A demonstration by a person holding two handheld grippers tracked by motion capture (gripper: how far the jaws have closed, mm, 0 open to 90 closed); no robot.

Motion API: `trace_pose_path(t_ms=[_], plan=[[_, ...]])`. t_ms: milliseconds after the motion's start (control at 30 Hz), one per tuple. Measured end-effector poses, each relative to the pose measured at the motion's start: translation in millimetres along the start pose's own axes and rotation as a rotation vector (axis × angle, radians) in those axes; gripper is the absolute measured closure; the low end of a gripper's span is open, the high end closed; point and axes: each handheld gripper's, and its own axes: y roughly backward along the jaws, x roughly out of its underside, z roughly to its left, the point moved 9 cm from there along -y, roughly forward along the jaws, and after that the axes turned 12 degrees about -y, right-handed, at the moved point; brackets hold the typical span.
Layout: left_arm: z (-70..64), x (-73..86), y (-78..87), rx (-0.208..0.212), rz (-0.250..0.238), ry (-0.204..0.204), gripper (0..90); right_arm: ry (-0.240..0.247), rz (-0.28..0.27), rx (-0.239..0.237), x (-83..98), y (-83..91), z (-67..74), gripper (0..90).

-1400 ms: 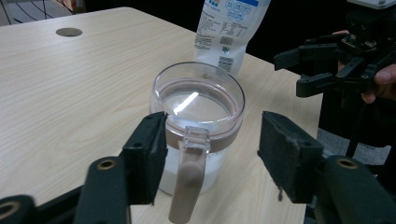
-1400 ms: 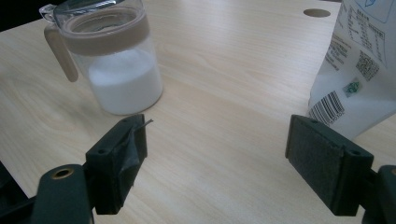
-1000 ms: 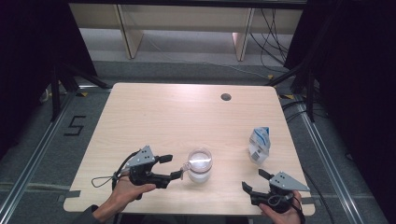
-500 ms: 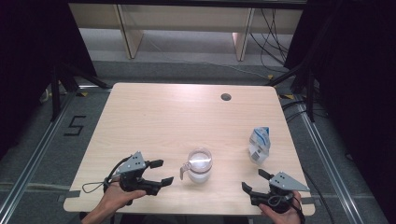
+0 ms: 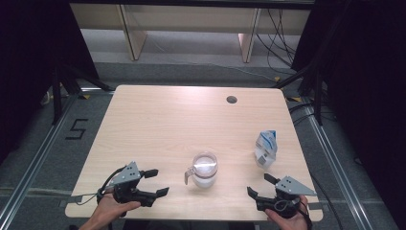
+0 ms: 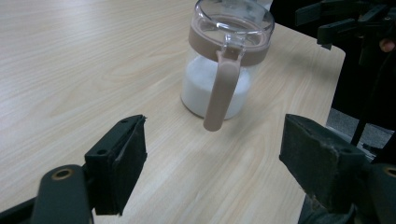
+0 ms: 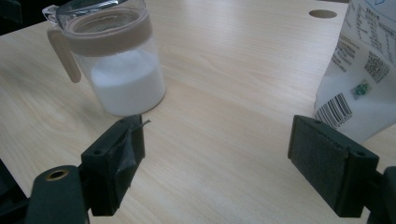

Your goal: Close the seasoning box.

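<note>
A clear glass jug (image 5: 205,170) with a beige band and handle, part full of white liquid, stands near the front middle of the table. Its handle points toward my left gripper (image 5: 159,182). That gripper is held low to the jug's left, a short gap away. Its jaws have just been opening and have nothing between them. In the left gripper view the jug (image 6: 224,56) stands ahead of the open left gripper (image 6: 217,144). My right gripper (image 5: 259,184) is open at the front right. In the right gripper view, the right gripper (image 7: 219,140) faces between the jug (image 7: 116,65) and a milk carton (image 7: 359,70).
The white and blue milk carton (image 5: 265,149) stands upright near the right edge of the wooden table (image 5: 167,120). A round cable hole (image 5: 231,99) lies at the back right. Grey floor and dark stands surround the table.
My left gripper has drawn back from the jug's handle, leftward and toward the table's front edge, with its jaws wider. The right gripper, jug and carton have not moved.
</note>
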Motion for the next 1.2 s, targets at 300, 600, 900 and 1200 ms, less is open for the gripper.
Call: trace_pose_path(t_ms=[300, 600, 900, 1200], plan=[[-5.9, 8.6, 1.0, 0.019, 0.004, 0.005, 22.2, -0.03, 0.013, 0.006, 2.2, 1.4, 4.6, 18.6], [-5.3, 15.0, 4.6, 0.001, 0.024, 0.001, 22.2, -0.017, 0.036, 0.0, 4.0, -0.5, 9.5, 17.7], [-5.8, 17.9, 4.6, 0.01, 0.032, -0.005, 22.1, 0.003, 0.099, -0.017, 12.8, -6.6, 9.5, 17.1], [-6.5, 19.1, 2.7, 0.014, 0.034, 0.0, 21.8, 0.008, 0.128, -0.029, 16.1, -7.3, 11.0, 17.0]])
